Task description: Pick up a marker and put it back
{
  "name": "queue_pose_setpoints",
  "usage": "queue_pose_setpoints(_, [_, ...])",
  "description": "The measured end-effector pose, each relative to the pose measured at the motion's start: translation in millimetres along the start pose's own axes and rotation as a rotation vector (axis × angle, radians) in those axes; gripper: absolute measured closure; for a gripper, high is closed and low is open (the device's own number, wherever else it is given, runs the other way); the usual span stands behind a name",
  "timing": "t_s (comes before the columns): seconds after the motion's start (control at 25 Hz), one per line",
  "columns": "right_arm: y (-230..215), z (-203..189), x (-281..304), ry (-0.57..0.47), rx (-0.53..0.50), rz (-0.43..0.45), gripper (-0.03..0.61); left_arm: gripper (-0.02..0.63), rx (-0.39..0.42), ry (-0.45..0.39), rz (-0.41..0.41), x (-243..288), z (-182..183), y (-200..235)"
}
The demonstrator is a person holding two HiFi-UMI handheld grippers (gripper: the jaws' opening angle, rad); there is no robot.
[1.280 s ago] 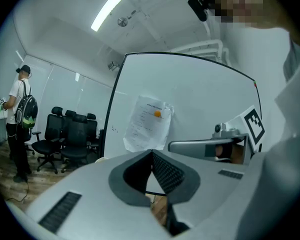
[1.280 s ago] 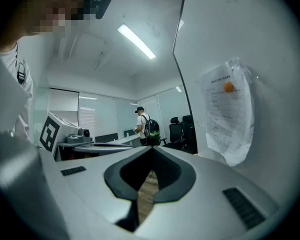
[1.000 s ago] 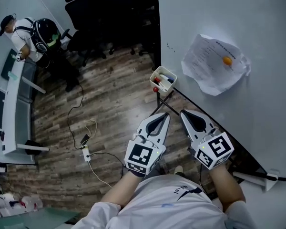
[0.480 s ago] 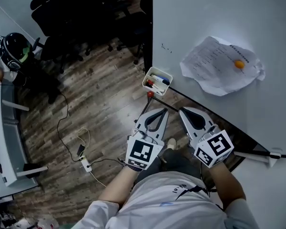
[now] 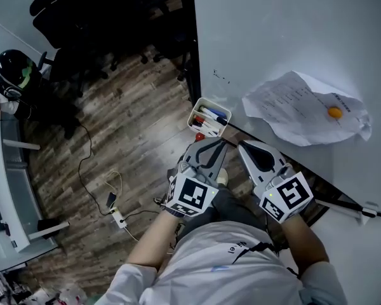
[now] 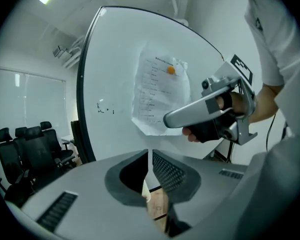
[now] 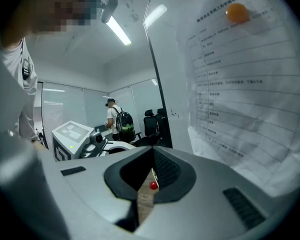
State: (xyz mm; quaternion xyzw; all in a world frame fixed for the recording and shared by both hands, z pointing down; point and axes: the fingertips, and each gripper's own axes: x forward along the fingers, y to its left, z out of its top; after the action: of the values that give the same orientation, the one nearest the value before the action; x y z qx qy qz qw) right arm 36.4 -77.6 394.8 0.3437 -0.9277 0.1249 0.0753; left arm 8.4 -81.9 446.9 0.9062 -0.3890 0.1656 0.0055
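A small white box (image 5: pixel 207 118) of markers hangs at the lower left corner of the whiteboard (image 5: pixel 286 37); a blue marker (image 5: pixel 214 114) and a red one (image 5: pixel 203 127) show inside. My left gripper (image 5: pixel 221 143) hovers just below the box with its jaws nearly together and starting to part, nothing between them. My right gripper (image 5: pixel 242 146) is beside it, shut and empty. The left gripper view shows its own jaws (image 6: pixel 149 156) with only a thin slit, and the right gripper (image 6: pixel 166 120) ahead. Between the right gripper's own jaws (image 7: pixel 153 156) a red knob (image 7: pixel 153 185) shows far beyond.
A crumpled printed sheet (image 5: pixel 305 110) is pinned to the whiteboard by an orange magnet (image 5: pixel 334 112). Office chairs (image 5: pixel 82 5) stand on the wood floor at the upper left. A power strip with cables (image 5: pixel 117 218) lies on the floor. A person with a backpack (image 7: pixel 115 119) stands far off.
Both grippers have moved closer to the marker box, the left one tilting toward it. The view has shifted so the board and paper sit further right.
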Motion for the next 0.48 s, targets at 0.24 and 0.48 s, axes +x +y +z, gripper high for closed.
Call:
queue_pose_setpoints(0.24, [-31.5, -1.9, 19.5, 0.029, 0.009, 0.041, 0.566, 0.532, 0.114, 0.085, -0.065, 42.9, -18.3, 14.8])
queue_pose_setpoints(0.48, [-41.0, -19.2, 37.0, 0.067, 0.033, 0.048, 0.566, 0.506, 0.231, 0.165, -0.18, 69.5, -47.7, 13.5])
